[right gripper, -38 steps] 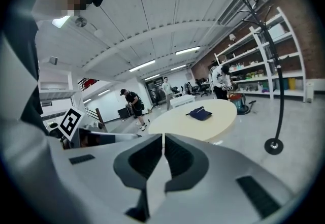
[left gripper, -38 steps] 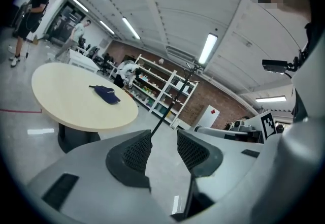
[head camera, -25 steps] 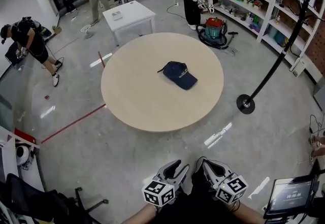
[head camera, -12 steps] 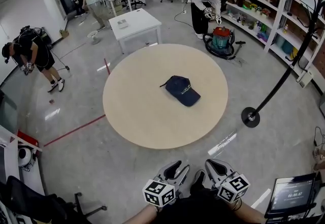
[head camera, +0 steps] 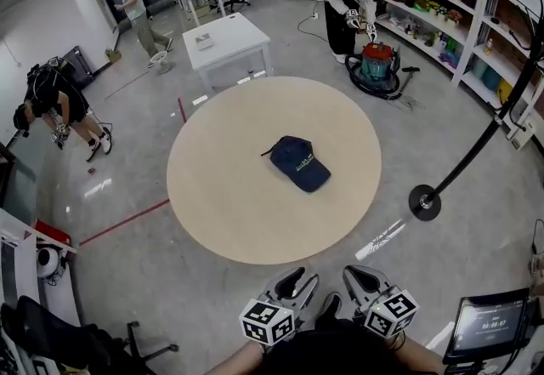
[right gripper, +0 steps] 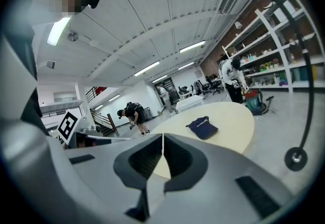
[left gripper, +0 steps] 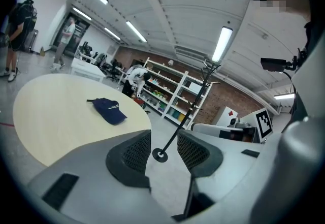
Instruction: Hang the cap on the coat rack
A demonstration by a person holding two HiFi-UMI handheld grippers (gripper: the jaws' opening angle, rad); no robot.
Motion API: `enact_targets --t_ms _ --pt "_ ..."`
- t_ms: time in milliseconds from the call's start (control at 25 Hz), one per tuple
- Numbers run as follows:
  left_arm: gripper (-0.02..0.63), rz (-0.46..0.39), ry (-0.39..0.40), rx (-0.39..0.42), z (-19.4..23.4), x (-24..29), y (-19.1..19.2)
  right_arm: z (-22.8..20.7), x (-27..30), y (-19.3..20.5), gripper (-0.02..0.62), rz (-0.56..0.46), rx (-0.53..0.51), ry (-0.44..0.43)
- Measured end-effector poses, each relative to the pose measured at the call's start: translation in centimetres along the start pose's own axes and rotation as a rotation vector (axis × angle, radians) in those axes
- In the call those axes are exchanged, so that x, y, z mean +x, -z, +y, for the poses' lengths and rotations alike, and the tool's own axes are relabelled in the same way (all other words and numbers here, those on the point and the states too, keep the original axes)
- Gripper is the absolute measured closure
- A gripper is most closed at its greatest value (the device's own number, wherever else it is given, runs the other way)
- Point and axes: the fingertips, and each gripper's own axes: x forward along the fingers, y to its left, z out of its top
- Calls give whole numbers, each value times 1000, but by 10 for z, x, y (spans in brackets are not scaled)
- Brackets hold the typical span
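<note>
Head view: navy blue baseball cap (head camera: 299, 163) lies flat near the middle of the round beige wooden counter (head camera: 229, 203), brim toward the lower right. Nothing else is on the counter.

Black metal coat rack (head camera: 425, 201) stands on the grey floor to the right of the counter. Its round base is just off the counter's edge and its pole leans up toward the frame's right edge. It is well apart from the cap.

Left gripper (head camera: 296, 278) and right gripper (head camera: 357, 275) sit side by side at the bottom of the frame, over the floor short of the counter and well apart from the cap.

Left gripper view: jaws released, nothing between the pads; the rack's base shows through the gap.

Right gripper view: jaws clenched pad to pad, nothing held; cap visible on the counter beyond.

Background: white square table (head camera: 228, 35) behind the counter, white shelving along the right wall, several people standing around.
</note>
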Motion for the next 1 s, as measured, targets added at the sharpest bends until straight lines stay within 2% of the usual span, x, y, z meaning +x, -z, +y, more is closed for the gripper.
enact_targets --t_ms 400,640,880,1000 --pt "436 4 -65 56 -12 47 -23 -47 5 -28 591 -42 14 -66" --pt "436 21 -95 47 -10 59 -24 -65 9 -27 591 -23 41 -82" --pt "435 31 -121 13 14 66 -25 -68 35 -21 591 14 49 -105" --pt "436 31 -107 13 30 77 -31 -78 53 -24 591 15 50 -89"
